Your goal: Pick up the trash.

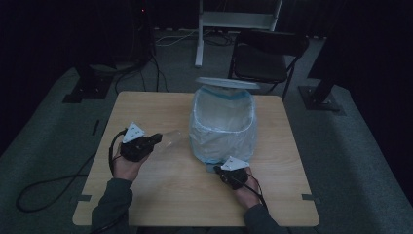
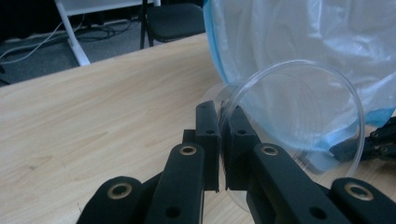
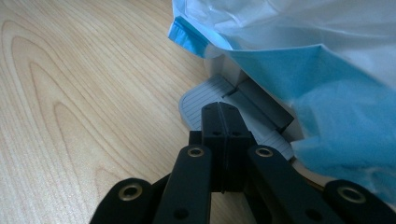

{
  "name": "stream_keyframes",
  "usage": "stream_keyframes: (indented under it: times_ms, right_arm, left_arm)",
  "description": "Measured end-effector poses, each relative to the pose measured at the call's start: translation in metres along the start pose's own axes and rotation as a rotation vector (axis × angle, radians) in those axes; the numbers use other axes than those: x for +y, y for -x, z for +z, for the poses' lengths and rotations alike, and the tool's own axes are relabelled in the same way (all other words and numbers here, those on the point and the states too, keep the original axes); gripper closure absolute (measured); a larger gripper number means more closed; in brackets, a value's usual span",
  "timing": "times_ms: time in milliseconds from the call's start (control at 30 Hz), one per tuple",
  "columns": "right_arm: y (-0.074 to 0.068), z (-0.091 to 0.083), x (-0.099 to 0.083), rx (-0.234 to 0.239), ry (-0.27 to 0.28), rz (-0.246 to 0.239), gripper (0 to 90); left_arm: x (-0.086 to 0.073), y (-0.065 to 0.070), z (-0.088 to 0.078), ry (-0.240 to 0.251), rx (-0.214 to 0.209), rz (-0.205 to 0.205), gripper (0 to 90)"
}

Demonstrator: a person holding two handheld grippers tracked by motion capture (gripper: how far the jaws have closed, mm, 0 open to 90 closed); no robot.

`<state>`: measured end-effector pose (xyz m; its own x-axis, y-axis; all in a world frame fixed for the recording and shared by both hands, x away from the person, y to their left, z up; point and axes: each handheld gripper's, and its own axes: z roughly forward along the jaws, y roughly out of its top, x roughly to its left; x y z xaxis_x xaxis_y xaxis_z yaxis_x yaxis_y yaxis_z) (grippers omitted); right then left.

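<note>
I have the left tongs [image 2: 223, 135] clamped on the rim of a clear plastic cup [image 2: 299, 116], jaws nearly together with only the thin wall between them; from above the left tongs [image 1: 155, 139] hold the cup [image 1: 170, 139] on its side just over the worktop [image 1: 146, 190], mouth toward my camera, beside the bin [image 1: 223, 124] and left of it. The right tongs [image 3: 223, 119] are pressed fully together and empty, their tips down on the ribbed grey pedal [image 3: 201, 100] at the bin's foot; in the high view the right tongs [image 1: 225, 171] sit right against the bin's near side, and the lid [image 1: 227, 82] stands up behind the liner bag [image 1: 199, 131]. I judge the step to be dropping the cup into the bin while the pedal keeps the lid up. To do it well I would keep steady downward pressure on the pedal and not let the tips slide off its edge. I would lift the cup clear above the liner's rim before moving across, since the bag overhangs and could snag it. The grip is on a thin, flexible wall, so I would not squeeze harder. I would release only once the cup is over the middle of the opening.
</note>
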<state>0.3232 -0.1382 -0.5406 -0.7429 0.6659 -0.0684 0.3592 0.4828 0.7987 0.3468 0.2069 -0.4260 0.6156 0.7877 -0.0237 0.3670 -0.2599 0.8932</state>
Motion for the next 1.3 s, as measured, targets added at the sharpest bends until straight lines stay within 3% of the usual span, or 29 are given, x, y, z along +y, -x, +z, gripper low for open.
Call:
stream_keyframes:
  times_ms: [400,1300]
  right_arm:
    - [0.0,0.0,0.0,0.002,0.0,0.001,90.0]
    - [0.0,0.0,0.0,0.006,0.002,0.008,90.0]
  left_arm:
    - [0.011,0.001,0.0,0.021,-0.006,0.014,87.1]
    - [0.019,0.0,-0.004,0.047,0.001,0.02,87.1]
